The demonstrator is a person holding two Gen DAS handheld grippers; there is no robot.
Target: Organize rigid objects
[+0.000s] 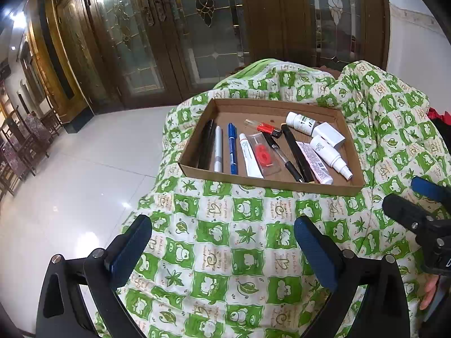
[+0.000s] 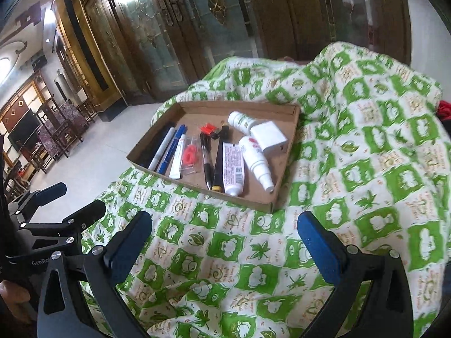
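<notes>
One shallow cardboard tray [image 1: 282, 187], rectangular

Your left gripper [image 1: 222, 242] hangs wide open over the green checked cloth [image 1: 245, 256], nothing between its jaws. Ahead, the cardboard tray [image 1: 270, 184] holds pens, tubes and bottles.

Readable: "GenRo", cut off by the picture edge, in white on black body of left gripper [image 2: 53, 214], seen in right wrist view. Small print and a square code on white tube [image 2: 233, 169] in cardboard tray [image 2: 197, 190], too small to read. Cursive words on green-checked cloth [image 1: 239, 239], illegible.
</notes>
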